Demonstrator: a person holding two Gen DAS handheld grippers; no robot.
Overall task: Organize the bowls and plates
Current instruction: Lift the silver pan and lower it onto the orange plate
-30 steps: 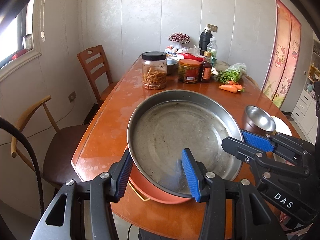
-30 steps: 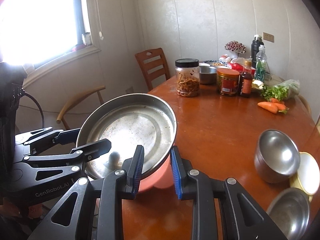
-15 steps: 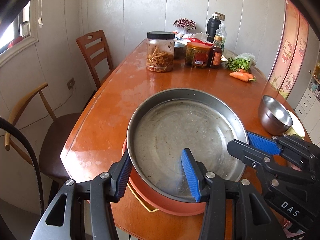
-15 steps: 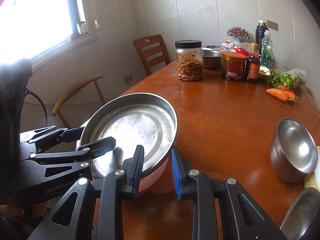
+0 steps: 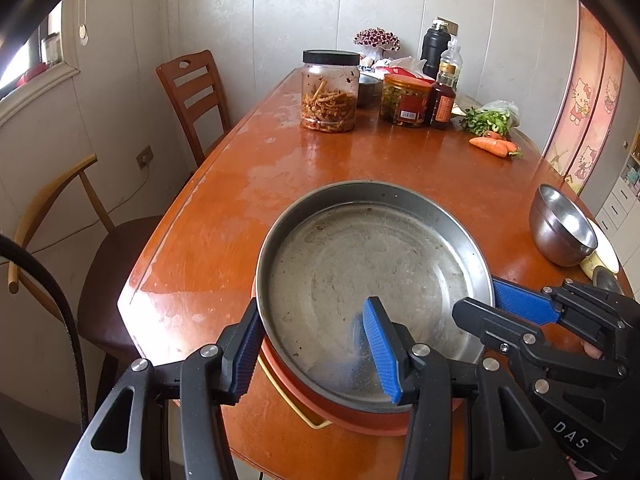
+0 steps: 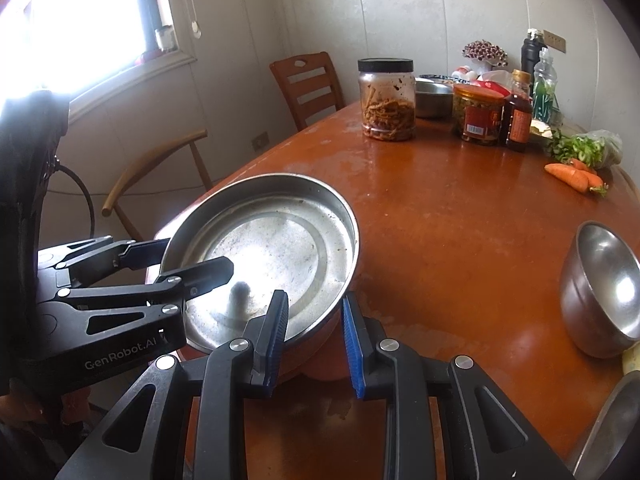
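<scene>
You are holding the steel pan (image 5: pixel 374 280) with both grippers at the near end of the table (image 5: pixel 280 176), low in the centre of the left wrist view. Your left gripper (image 5: pixel 320 350) is pinching the pan's near rim, one blue pad outside the wall and one inside on the floor of the pan. Your right gripper (image 6: pixel 314 336) is pinching the rim on the other side, again with one pad inside and one outside; in the right wrist view the pan is sitting left of centre.

The pan is wide, round and shallow, with a dull, scratched floor carrying brown specks and a faint ring. It is nesting on an orange bowl (image 5: pixel 360 420), whose rim is showing below it, with a yellow edge (image 5: pixel 288 408) peeking out underneath.

At the right of the left wrist view a steel bowl (image 5: pixel 564 230) is standing apart from the pan, tilted against a cream dish (image 5: pixel 604 258).
</scene>
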